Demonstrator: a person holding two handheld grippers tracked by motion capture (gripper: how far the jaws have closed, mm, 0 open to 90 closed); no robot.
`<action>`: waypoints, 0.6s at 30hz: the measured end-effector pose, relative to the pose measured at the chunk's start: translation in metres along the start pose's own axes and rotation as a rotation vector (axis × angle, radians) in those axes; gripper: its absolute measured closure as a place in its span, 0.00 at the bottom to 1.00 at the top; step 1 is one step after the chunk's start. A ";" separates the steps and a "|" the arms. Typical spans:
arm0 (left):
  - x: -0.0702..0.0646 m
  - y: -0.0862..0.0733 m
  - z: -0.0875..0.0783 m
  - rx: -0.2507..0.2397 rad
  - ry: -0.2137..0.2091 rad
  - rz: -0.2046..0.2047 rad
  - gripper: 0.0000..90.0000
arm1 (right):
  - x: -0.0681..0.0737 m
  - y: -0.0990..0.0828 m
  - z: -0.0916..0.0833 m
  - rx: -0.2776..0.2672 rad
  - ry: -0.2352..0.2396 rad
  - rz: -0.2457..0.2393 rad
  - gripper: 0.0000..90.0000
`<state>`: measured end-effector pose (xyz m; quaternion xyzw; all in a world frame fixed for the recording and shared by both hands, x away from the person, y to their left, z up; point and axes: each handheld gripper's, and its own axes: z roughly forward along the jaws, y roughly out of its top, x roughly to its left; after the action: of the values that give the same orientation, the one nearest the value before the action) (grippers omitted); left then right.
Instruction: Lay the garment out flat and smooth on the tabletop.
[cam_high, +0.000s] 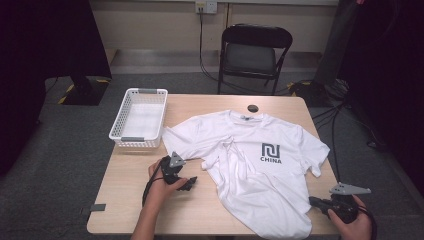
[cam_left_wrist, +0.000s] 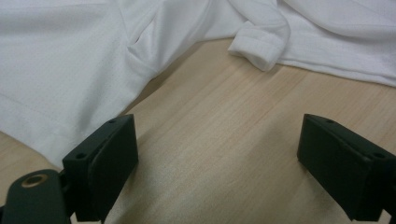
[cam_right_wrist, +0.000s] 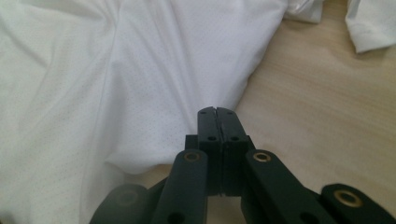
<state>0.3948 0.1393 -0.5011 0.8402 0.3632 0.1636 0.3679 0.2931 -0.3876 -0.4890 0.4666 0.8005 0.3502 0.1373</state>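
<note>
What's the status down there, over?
Left gripper open over bare table, beside shirt. Right gripper shut, empty, at shirt's edge. Basket empty. Nothing in the way.

I see a white T-shirt (cam_high: 255, 165) spread on the surface (cam_high: 130, 190); white basket (cam_high: 139, 117) just left of it, grippers near its hem.

A white T-shirt (cam_high: 252, 165) with a grey "CHINA" logo lies rumpled, face up, on the table.
</note>
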 end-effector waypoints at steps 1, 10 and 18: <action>0.000 0.000 0.000 0.000 0.000 0.000 0.13 | 0.001 -0.002 -0.002 0.000 0.004 0.003 1.00; 0.000 0.000 0.000 0.001 0.000 0.000 0.13 | 0.008 -0.012 -0.013 0.029 0.017 -0.010 1.00; 0.000 0.000 0.000 0.001 0.000 0.000 0.13 | 0.013 -0.019 -0.023 0.060 0.023 -0.020 1.00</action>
<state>0.3948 0.1393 -0.5011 0.8404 0.3631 0.1637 0.3676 0.2611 -0.3922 -0.4844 0.4584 0.8169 0.3297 0.1176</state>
